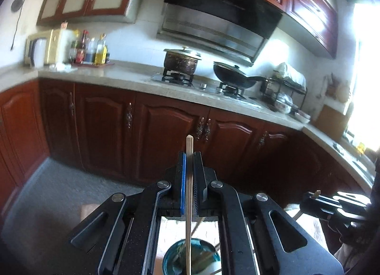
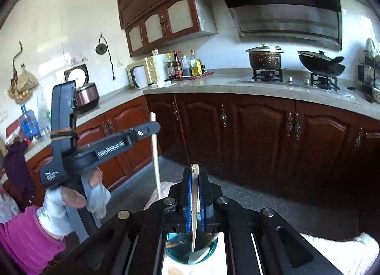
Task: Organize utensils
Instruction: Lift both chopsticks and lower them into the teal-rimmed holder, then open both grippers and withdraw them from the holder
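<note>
My left gripper (image 1: 188, 156) is shut on a thin wooden chopstick (image 1: 189, 203) that stands upright between its blue pads. Under it sits a teal cup (image 1: 206, 254) with several sticks in it. My right gripper (image 2: 194, 173) is shut on a pale chopstick (image 2: 194, 203), also upright, above the same teal cup (image 2: 204, 251). In the right wrist view the left gripper (image 2: 149, 129) shows at the left with its chopstick (image 2: 155, 156) hanging down, held by a gloved hand (image 2: 71, 200). The left wrist view shows the right gripper (image 1: 317, 200) at the far right.
Both grippers are raised in front of dark red lower cabinets (image 1: 166, 132) and a grey floor (image 1: 59, 192). On the stone counter (image 2: 213, 87) stand a pot (image 2: 264, 57) and a wok (image 2: 320, 63) on the stove, bottles (image 2: 187, 64) and a microwave (image 2: 147, 70). A dish rack (image 1: 285, 92) is at the right.
</note>
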